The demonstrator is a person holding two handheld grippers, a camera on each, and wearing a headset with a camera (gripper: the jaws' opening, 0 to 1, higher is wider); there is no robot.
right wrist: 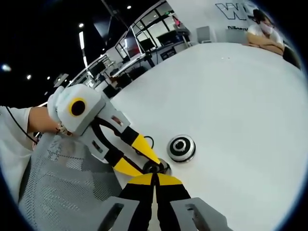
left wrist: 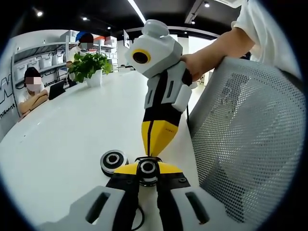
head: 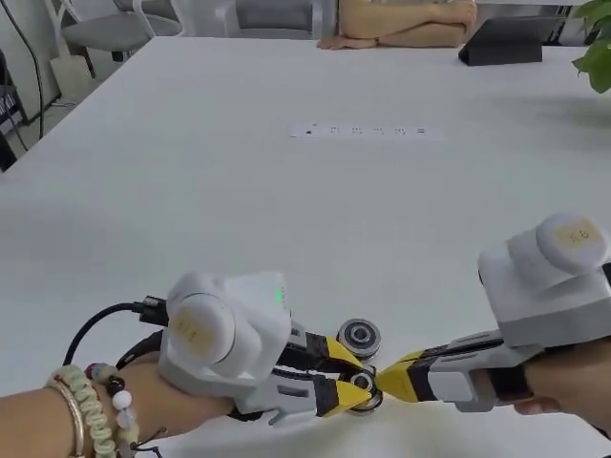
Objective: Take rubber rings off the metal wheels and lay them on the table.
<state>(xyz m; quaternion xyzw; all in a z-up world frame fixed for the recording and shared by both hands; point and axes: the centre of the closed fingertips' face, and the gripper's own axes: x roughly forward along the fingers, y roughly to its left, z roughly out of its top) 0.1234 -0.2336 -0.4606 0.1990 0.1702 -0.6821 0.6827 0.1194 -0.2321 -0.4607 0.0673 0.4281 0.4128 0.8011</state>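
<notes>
Two metal wheels with black rubber rings are near the table's front edge. One wheel [head: 359,336] [left wrist: 114,162] [right wrist: 181,147] lies free on the white table [head: 286,210]. My left gripper [head: 359,381] [left wrist: 148,166] is shut on the other wheel [head: 364,390] [left wrist: 148,171] [right wrist: 157,167], its yellow tips on either side. My right gripper [head: 382,380] [right wrist: 155,177] comes in from the right, its tips pressed together at that wheel's rim, on the black rubber ring [left wrist: 144,158]. In the left gripper view the right gripper [left wrist: 154,150] points down onto the held wheel.
A mesh chair back [left wrist: 240,134] [right wrist: 57,192] stands close behind the grippers at the table's near edge. A person [head: 401,24] sits at the far side beside a dark tablet [head: 501,43]. A potted plant [left wrist: 89,65] and a small printed strip [head: 363,131] lie farther out.
</notes>
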